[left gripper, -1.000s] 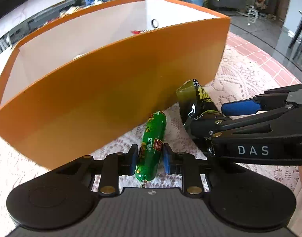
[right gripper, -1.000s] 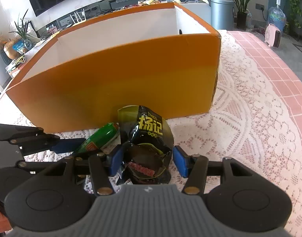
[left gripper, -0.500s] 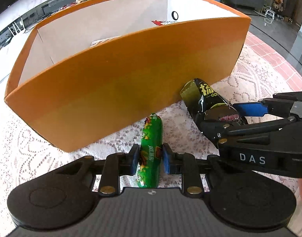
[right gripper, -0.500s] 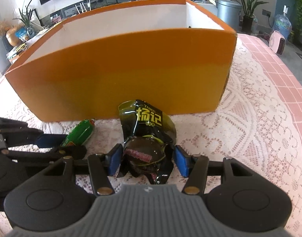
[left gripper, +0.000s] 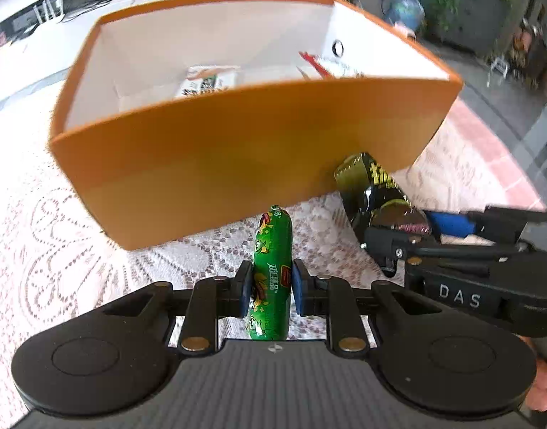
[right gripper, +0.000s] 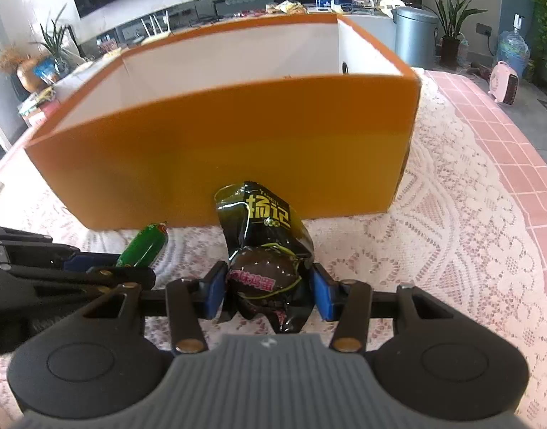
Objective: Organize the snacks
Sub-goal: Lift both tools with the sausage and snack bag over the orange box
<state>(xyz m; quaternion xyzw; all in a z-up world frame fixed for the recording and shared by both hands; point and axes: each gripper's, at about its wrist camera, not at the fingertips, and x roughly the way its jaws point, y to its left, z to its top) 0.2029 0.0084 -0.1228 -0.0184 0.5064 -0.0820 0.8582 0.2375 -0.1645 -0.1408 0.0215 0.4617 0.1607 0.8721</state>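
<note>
Clearly both tools are loaded. The left gripper point(left gripper: 270, 287) has its blue pads clamped on a green plastic-wrapped sausage stick point(left gripper: 271, 268) that points straight ahead of it, and the right gripper point(right gripper: 268, 291) is closed around a crinkly black snack packet with yellow lettering point(right gripper: 266, 250), pinching its bulging lower half. Directly ahead of both stands the large orange cardboard box with a white interior point(right gripper: 237, 143), resting on a white lace tablecloth point(right gripper: 434, 250).

Judging by the task, both snacks go over the near wall and into the box. The risks: the sausage is slick and held across its lower half, so it may swivel or slide out if tipped; the packet is soft foil, so the pads may be gripping mostly air and wrapper — it could slip or burst. The two tools sit just beside each other, and lifting together could knock them, or catch the box rim.

Inside the box, a few pale packets point(left gripper: 209, 82) show from the left view — blurred, contents unreadable. The floor nearest the tools is hidden behind the wall.
</note>
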